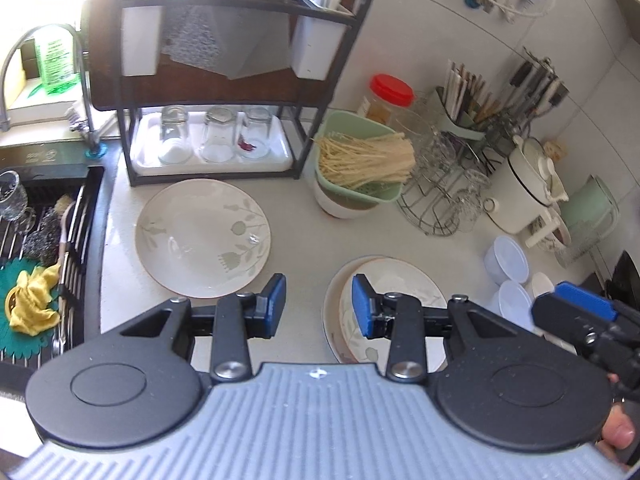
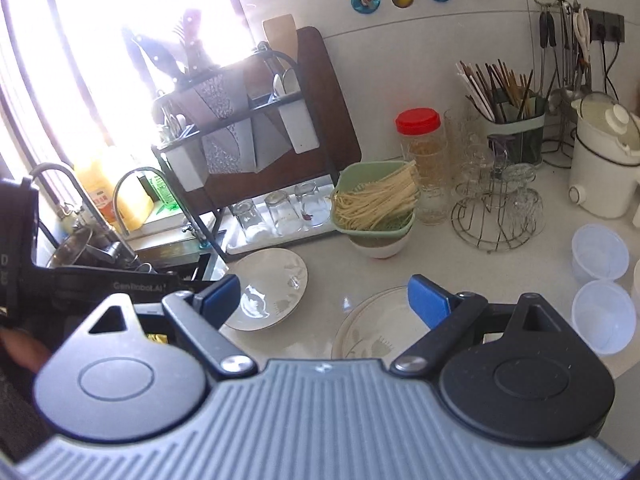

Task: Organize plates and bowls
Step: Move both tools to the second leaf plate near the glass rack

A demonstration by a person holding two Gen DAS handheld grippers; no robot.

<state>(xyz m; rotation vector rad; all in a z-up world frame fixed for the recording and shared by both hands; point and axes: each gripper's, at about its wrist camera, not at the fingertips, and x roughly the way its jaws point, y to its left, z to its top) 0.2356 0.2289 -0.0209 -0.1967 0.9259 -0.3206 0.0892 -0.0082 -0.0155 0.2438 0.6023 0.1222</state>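
A cream floral plate (image 1: 202, 236) lies flat on the white counter in front of the dark rack; the right wrist view shows the plate (image 2: 272, 288) too. To its right, two floral dishes (image 1: 396, 284) sit stacked one in the other, also seen as the stack (image 2: 376, 332) low in the right wrist view. My left gripper (image 1: 319, 306) hovers above the counter between plate and stack, jaws partly apart with nothing between them. My right gripper (image 2: 324, 300) stands wide open above the same spot and holds nothing. It also appears at the right gripper (image 1: 576, 312).
Behind the plates are a dark rack with upturned glasses on a white tray (image 1: 208, 160), a green colander of noodles (image 1: 360, 168), a red-lidded jar (image 2: 420, 136), a wire glass stand (image 2: 496, 216) and a white pot (image 2: 604, 172). Plastic tubs (image 2: 600, 280) sit right, the sink (image 1: 40, 232) left.
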